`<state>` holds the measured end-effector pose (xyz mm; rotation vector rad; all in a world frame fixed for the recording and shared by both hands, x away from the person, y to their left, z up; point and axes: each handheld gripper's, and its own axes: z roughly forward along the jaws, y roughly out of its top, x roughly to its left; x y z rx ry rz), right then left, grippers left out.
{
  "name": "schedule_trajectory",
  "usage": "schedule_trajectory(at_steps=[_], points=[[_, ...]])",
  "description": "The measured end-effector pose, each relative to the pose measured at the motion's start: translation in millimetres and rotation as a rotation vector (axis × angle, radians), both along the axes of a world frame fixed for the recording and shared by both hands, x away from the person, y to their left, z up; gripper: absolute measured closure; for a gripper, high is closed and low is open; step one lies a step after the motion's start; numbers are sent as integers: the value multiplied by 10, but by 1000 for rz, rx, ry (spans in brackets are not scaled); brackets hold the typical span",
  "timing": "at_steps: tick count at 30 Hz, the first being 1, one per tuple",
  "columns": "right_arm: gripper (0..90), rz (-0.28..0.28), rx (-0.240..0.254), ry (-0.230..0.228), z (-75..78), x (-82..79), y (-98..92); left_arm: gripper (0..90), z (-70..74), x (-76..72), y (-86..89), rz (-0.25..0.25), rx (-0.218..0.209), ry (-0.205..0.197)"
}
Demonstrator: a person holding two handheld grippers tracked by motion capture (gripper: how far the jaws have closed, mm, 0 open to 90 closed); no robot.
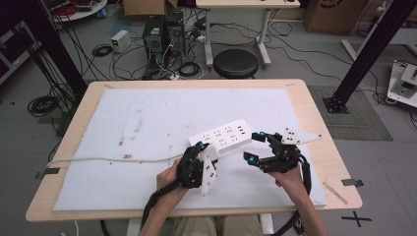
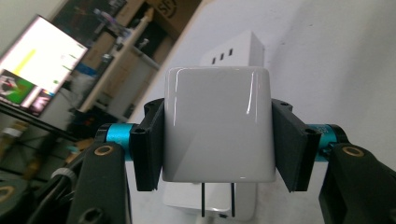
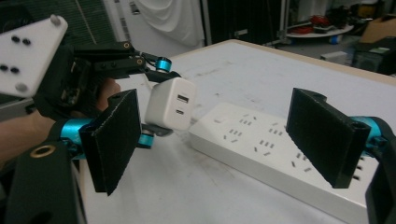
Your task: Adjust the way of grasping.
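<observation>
My left tool (image 2: pixel 217 140) is clamped on a glossy white cube-shaped plastic charger (image 2: pixel 217 126), its black pads pressed flat against two opposite faces; two thin dark metal prongs (image 2: pixel 218 198) stick out from the charger's lower face, pointing toward the long white plastic power strip (image 2: pixel 233 51) that lies beyond it; in the left gripper view I cannot tell whether the prongs touch the strip or hang just above it; in the right gripper view the same charger (image 3: pixel 170 103) sits off the near left end of the strip (image 3: pixel 275 149), its two ports facing me, held just above the surface by the left tool (image 3: pixel 152 100); my right tool (image 3: pixel 229 140) stands wide apart with nothing between its pads, and the strip shows through the gap; from the high view I see the left tool (image 1: pixel 199 147) at the strip's (image 1: pixel 223 136) left end and the right tool (image 1: pixel 255 146) just beside its right end, not gripping it; the strip lies at an angle on a white cloth-like mat (image 1: pixel 147 118) that covers most of the pale wooden counter (image 1: pixel 69 132); a white cord (image 1: pixel 113 158) runs from the strip's left end across the mat and off the counter's left edge.
</observation>
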<state>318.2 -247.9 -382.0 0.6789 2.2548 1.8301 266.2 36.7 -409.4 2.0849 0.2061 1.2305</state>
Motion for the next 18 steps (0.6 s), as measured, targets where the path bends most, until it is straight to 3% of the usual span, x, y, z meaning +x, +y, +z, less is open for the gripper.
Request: schedule_trajectory(at_steps=[10, 11, 12, 18], points=[[187, 105, -5, 21, 32, 6, 144, 425, -59, -220, -162, 30, 14, -200], [187, 105, -5, 21, 32, 6, 144, 425, -59, -220, -162, 30, 14, -200], [187, 109, -5, 23, 32, 9, 154, 425, -59, -250, -188, 36, -1, -230], [188, 163, 5, 51, 44, 39, 221, 425, -49, -310, -269, 47, -19, -298]])
